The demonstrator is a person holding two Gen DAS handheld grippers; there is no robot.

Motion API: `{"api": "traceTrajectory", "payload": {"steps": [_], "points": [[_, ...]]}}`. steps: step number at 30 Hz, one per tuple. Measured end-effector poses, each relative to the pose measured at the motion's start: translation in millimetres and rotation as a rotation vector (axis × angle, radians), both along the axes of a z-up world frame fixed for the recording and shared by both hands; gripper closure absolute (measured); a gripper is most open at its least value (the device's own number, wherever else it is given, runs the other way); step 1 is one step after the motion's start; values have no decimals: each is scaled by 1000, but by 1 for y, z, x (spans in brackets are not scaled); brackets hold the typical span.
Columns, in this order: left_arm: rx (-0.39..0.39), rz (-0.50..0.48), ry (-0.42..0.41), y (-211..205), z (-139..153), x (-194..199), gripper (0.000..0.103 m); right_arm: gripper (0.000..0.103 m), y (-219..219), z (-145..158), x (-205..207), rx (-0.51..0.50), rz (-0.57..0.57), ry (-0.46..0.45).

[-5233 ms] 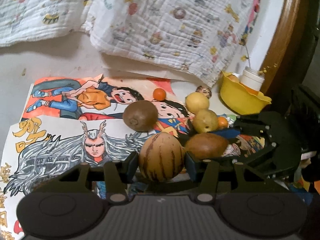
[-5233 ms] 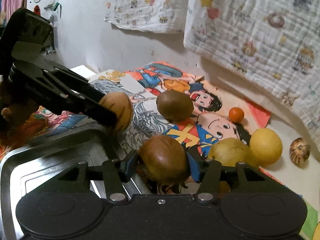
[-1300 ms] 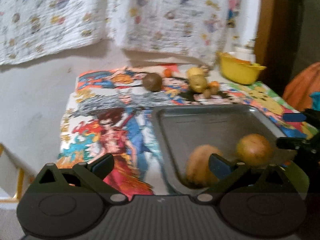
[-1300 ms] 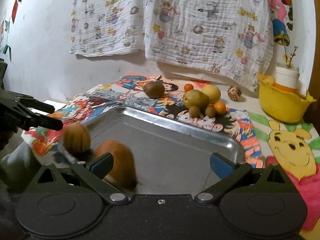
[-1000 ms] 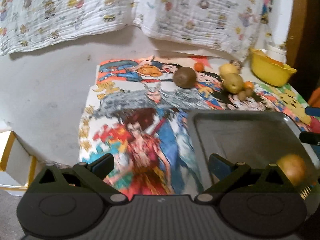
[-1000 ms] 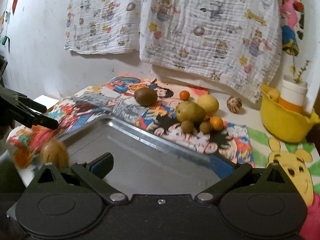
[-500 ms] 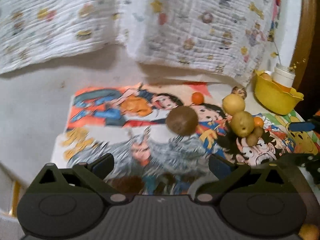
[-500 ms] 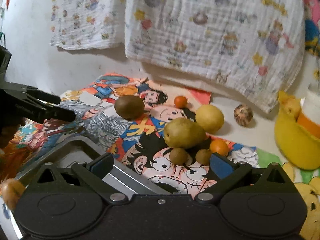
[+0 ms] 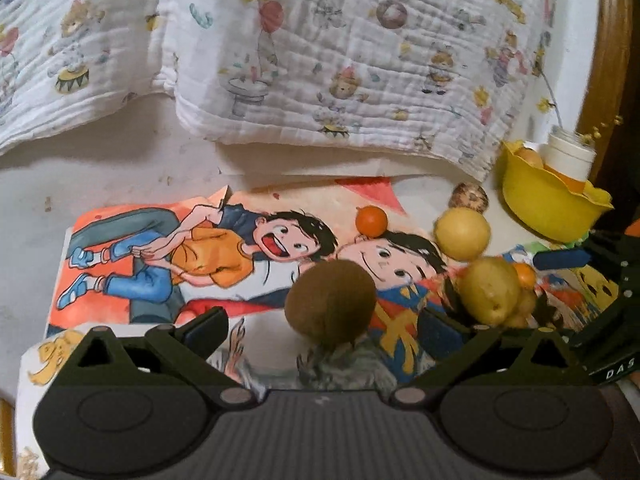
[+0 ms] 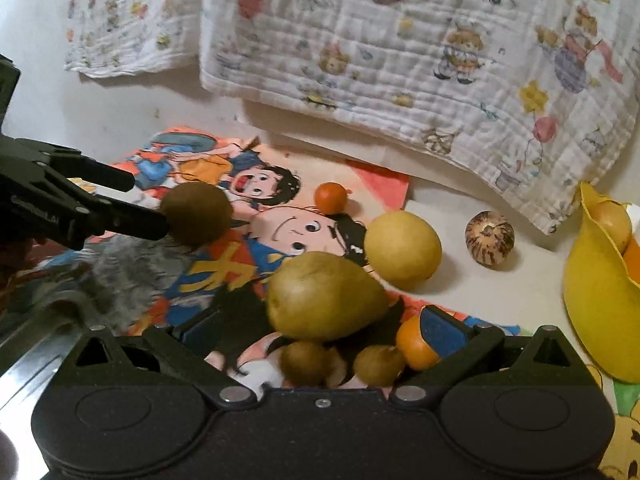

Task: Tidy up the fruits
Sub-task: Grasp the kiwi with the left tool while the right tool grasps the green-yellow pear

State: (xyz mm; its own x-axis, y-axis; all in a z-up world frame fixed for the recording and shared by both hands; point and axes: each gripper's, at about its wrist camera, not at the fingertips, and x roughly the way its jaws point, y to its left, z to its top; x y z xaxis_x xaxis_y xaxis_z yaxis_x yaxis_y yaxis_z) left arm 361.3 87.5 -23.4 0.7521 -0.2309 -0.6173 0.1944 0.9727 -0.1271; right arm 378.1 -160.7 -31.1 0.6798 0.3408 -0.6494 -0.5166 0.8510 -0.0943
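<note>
Jaws on my left gripper [image 9: 344,330] stand wide, round brown kiwi [image 9: 331,303] lying between them on the cartoon-printed table cover [image 9: 160,256]. My right gripper [image 10: 320,330] gapes around the green pear [image 10: 326,295]. Beyond: yellow lemon [image 10: 402,249], yellow plastic bowl [image 10: 592,280], printed white cloth [image 10: 400,48] on the wall.

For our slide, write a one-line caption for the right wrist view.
Open right gripper closes in on a pear among small fruits, left gripper beside a kiwi.
</note>
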Motion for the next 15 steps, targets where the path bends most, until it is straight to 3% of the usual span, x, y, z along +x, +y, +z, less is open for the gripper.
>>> {"api": "traceTrajectory", "payload": {"steps": [9, 15], "points": [[-11, 9, 13, -6, -15, 24, 1, 3, 5, -7, 20, 3, -4, 7], [12, -5, 12, -13, -20, 30, 5, 12, 18, -11, 20, -78, 33, -27]]}}
